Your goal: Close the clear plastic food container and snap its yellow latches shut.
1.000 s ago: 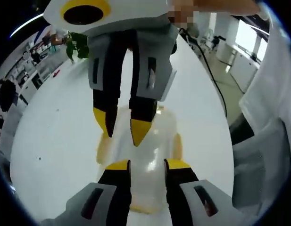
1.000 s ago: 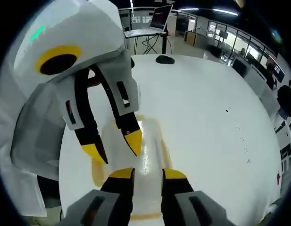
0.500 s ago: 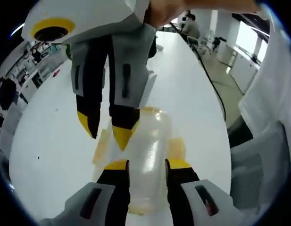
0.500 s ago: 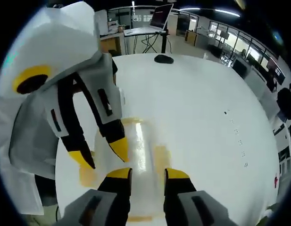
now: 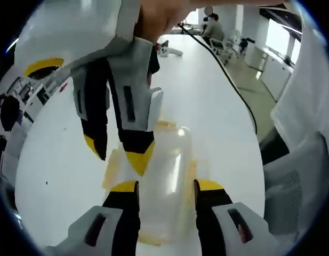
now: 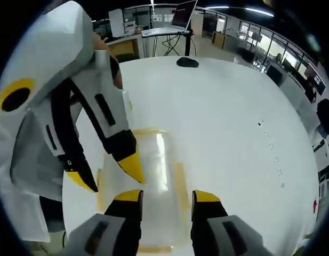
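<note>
Lid down on the clear container [image 5: 163, 186] at six o'clock on the white bench [image 5: 217, 112], we hover both the left gripper [image 5: 163, 185] and right gripper [image 6: 166, 196] released above it, yellow latches [image 6: 179, 178] seemingly yet unsnapped.

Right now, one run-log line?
container: on table, lid down | left gripper: open above it | right gripper: open above it

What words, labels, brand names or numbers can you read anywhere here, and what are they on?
None can be read.
Clear plastic food container: no label or print shows.
Left gripper and right gripper: yellow and black markings, no lettering.
Laptop screen in the background: lit, too small and blurred to read.
</note>
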